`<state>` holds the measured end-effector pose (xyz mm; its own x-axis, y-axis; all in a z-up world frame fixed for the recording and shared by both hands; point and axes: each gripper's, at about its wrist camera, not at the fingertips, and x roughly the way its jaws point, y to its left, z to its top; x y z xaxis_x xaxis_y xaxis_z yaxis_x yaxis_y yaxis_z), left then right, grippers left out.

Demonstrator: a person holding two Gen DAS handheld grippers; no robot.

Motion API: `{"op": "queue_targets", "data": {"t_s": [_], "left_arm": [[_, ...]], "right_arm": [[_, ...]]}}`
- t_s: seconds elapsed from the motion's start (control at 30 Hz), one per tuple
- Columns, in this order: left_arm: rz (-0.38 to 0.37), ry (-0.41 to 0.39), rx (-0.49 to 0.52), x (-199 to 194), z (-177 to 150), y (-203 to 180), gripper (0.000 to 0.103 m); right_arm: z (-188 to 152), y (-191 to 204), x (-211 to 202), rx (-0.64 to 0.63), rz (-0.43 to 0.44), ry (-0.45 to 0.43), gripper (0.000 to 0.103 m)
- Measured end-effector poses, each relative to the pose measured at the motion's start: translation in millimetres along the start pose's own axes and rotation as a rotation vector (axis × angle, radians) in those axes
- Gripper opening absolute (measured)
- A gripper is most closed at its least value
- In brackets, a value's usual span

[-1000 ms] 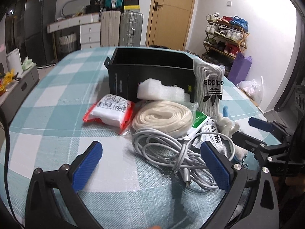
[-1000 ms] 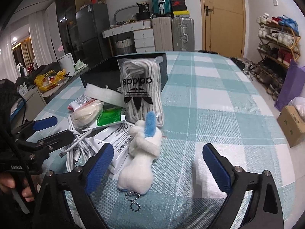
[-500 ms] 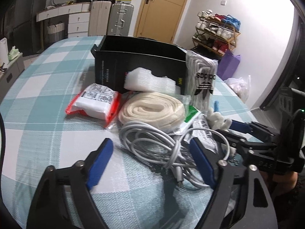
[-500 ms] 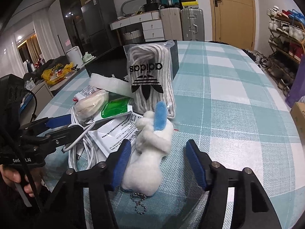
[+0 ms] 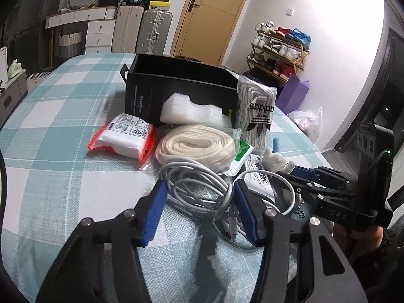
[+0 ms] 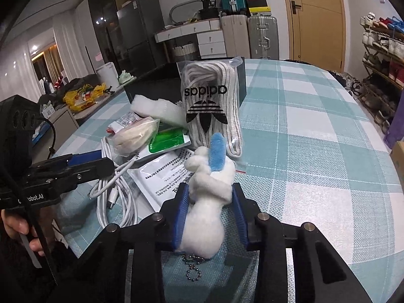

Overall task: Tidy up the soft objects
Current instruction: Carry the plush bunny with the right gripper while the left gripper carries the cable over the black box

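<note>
My right gripper (image 6: 209, 214), jaws just drawn in, clamps the white plush toy (image 6: 205, 209) by its sides, both blue pads pressing the fur; its bead chain (image 6: 193, 267) hangs onto the checked tablecloth (image 6: 315, 131). My left gripper (image 5: 199, 212), jaws just narrowing, stands half-wide astride the coiled white cable (image 5: 199, 189); whether the pads touch it I cannot tell. Beyond the fingers, packed close: a printed white pouch (image 6: 164, 174), a green-labelled sachet (image 6: 166, 140), a bagged cream roll (image 5: 197, 146), a red-edged packet (image 5: 123, 133), a foam sheet (image 5: 192, 112) and a bag of Adidas socks (image 6: 210, 106) leaning on the black box (image 5: 181, 85), open at the top. To the right of the toy the cloth runs bare to the table's curved edge; left of the red-edged packet likewise
</note>
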<state>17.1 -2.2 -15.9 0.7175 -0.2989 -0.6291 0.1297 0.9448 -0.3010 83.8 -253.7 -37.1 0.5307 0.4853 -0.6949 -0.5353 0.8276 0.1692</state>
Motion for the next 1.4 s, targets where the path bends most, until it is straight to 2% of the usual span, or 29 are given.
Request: {"op": "queue_targets", "data": {"t_s": [0.73,1.2,1.4], "left_arm": [[0.038,-0.138,0.026,-34,26,6,0.052],[0.116,-0.243,0.077,-48,74,10,0.052],[0.138,-0.264,0.087,-45,91,13,0.052]], "right_arm": [[18,17,-42,-0.023,0.034,-0.164,0.034],[61,27,-61,-0.02,0.07,-0.261,0.034],[86,30,-60,-0.022,0.079,-0.292,0.034]]}}
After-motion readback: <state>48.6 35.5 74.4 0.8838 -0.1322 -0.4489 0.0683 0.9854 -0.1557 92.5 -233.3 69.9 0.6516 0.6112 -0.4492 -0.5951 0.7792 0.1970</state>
